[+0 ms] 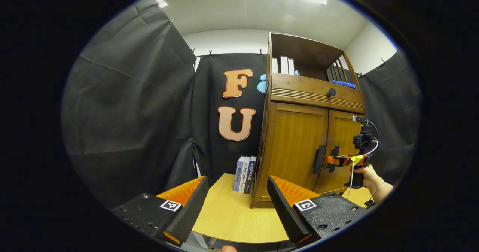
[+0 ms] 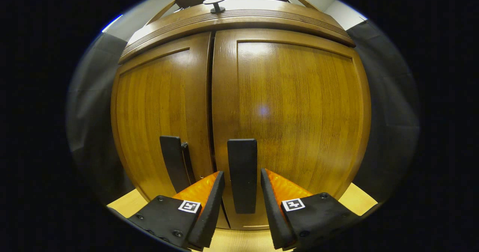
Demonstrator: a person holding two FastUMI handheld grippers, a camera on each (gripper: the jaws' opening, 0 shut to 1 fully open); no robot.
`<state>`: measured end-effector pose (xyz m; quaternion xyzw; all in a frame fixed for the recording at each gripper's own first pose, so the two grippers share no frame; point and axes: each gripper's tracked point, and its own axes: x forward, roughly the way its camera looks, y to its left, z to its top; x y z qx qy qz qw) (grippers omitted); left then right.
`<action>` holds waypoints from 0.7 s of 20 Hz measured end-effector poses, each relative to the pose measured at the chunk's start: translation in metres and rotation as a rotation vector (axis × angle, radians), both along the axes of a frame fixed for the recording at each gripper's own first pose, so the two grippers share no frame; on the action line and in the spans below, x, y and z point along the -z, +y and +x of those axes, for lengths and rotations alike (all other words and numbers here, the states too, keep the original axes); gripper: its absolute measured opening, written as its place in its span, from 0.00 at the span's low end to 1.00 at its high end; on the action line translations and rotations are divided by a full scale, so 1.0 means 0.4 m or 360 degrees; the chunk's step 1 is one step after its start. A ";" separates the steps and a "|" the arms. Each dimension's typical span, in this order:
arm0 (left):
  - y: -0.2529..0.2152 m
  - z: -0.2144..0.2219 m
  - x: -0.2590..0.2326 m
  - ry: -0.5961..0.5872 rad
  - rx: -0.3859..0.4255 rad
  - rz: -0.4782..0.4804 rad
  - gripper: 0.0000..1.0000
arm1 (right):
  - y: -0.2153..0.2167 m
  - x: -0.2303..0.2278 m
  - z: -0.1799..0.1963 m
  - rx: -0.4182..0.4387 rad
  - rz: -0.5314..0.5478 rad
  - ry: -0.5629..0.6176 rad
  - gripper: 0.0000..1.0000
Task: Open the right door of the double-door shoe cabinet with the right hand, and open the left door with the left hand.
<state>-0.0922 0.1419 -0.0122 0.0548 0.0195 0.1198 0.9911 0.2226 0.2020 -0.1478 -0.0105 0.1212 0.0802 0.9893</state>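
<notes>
Both doors are closed, so nothing's open yet. The right gripper (image 2: 242,177) straddles the right handle (image 2: 242,175), jaws apart, not clamped. The left gripper (image 1: 237,197) hangs back, spread wide.

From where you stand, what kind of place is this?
Likely a staged recording booth, not a lived-in home: black cloth walls clipped up on all sides, a wooden shoe cabinet standing on a light tabletop, and a few books beside it.
</notes>
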 end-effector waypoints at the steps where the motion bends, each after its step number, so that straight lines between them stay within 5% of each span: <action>1: 0.003 -0.005 -0.004 -0.0009 -0.0009 0.0009 0.94 | 0.000 0.001 -0.008 0.0002 0.0014 0.0007 0.51; 2: 0.006 -0.008 -0.008 -0.0018 -0.0017 0.0018 0.94 | 0.003 0.007 -0.001 -0.0003 0.0023 0.0015 0.37; 4: 0.008 -0.014 -0.016 -0.0032 -0.0027 0.0033 0.94 | 0.001 0.010 -0.006 -0.0002 0.0039 0.0029 0.47; 9: 0.006 -0.019 0.001 -0.0015 -0.0018 0.0005 0.94 | 0.002 0.011 -0.010 -0.0017 0.0052 0.0040 0.34; 10: 0.008 -0.016 0.004 -0.0006 -0.0021 -0.0002 0.94 | 0.002 0.011 -0.013 -0.0018 0.0058 0.0052 0.46; 14: 0.013 -0.026 0.006 0.0000 -0.0038 -0.0005 0.94 | -0.007 0.008 -0.049 -0.0082 0.0061 0.0069 0.29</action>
